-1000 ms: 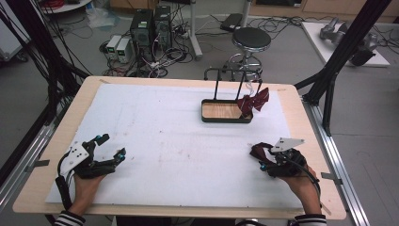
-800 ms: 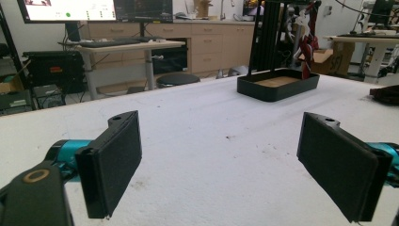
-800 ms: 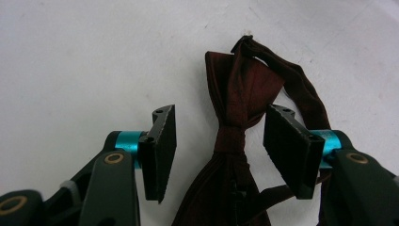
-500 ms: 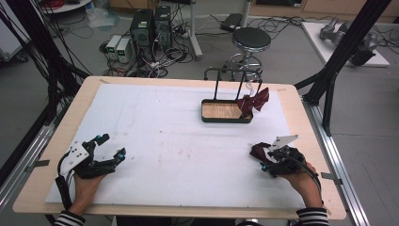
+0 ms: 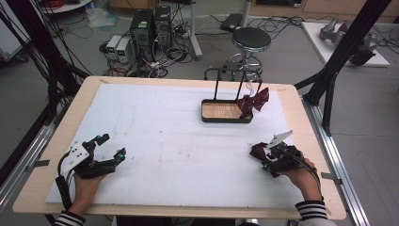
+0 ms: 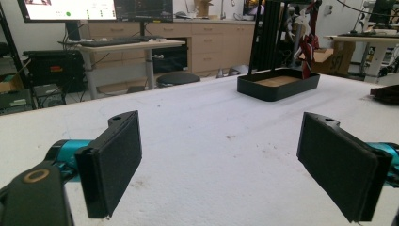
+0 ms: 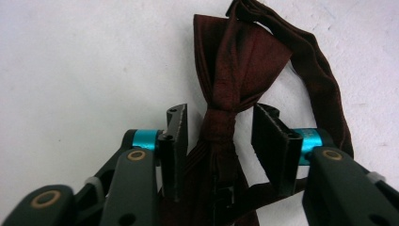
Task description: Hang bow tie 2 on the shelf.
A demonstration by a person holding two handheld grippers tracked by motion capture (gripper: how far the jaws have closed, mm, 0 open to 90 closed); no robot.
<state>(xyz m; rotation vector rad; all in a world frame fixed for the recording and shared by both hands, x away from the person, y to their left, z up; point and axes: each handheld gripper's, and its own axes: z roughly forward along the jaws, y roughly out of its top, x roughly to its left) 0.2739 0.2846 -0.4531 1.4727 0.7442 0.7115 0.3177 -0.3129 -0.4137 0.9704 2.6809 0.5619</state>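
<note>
A dark red bow tie (image 7: 235, 61) lies on the white mat near the table's right front (image 5: 256, 151). My right gripper (image 7: 219, 113) points down over it with the tie's knot between the two jaws. The jaws have just been closing, and a small gap still shows on each side of the knot. In the high view the right gripper (image 5: 264, 160) sits on the tie's near end. My left gripper (image 5: 111, 146) rests at the left front of the mat, open wide with nothing between its pads (image 6: 221, 122).
A black tray with a wooden floor (image 5: 225, 112) stands at the back right of the mat, seen ahead from the left gripper (image 6: 277, 87). A second dark red bow tie (image 5: 254, 101) hangs from the rack above it. A stool (image 5: 251, 40) stands beyond the table.
The right gripper's jaws have narrowed around the bow tie's knot, and the hand has shifted only slightly. The left hand and gripper have stayed still.
</note>
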